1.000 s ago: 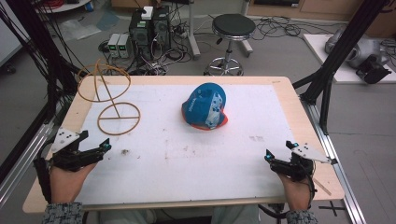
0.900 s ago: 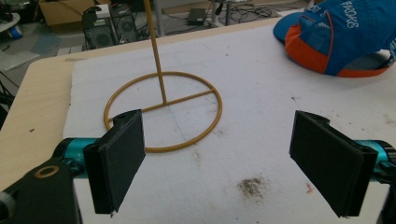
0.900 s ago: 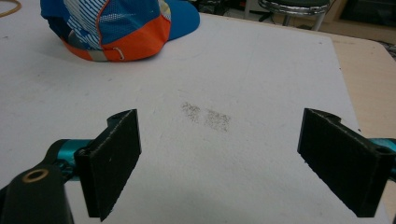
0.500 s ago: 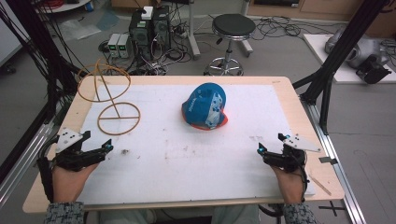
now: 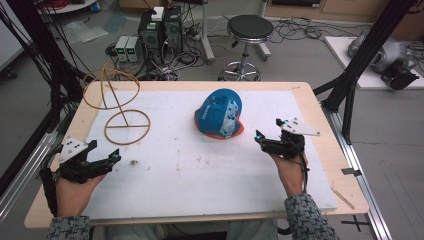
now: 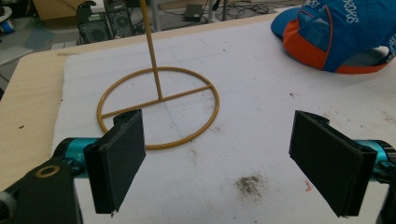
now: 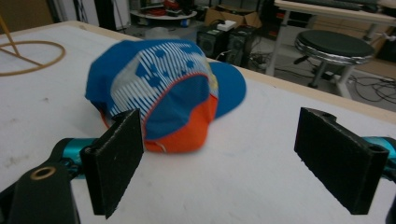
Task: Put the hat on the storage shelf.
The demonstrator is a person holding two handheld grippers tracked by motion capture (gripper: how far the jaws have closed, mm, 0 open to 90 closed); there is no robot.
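A blue cap with white print and an orange underside [image 5: 219,114] lies on the white mat [image 5: 200,170], in the middle toward the back. My right gripper [image 5: 268,130] is open just right of the cap, pointing at it without touching. Its own view has the cap [image 7: 159,93] close ahead between the wide-apart black pads [image 7: 116,158]. My left gripper [image 5: 106,151] is open and empty at the front left. Ahead of it stands a gold wire stand [image 5: 120,107] with a round base ring [image 6: 161,99]; the cap [image 6: 336,37] lies at the upper right of that view.
The mat covers most of a wooden table [image 5: 320,150]. Beyond the far edge are a black stool [image 5: 249,30], computer boxes [image 5: 160,27] and cables on the floor. Black frame posts [image 5: 350,85] stand at both sides. A small dirt smudge [image 6: 250,184] marks the mat.
My right gripper has moved forward and to the left, up close to the cap. My left gripper has edged slightly forward. Cap and wire stand have not moved.
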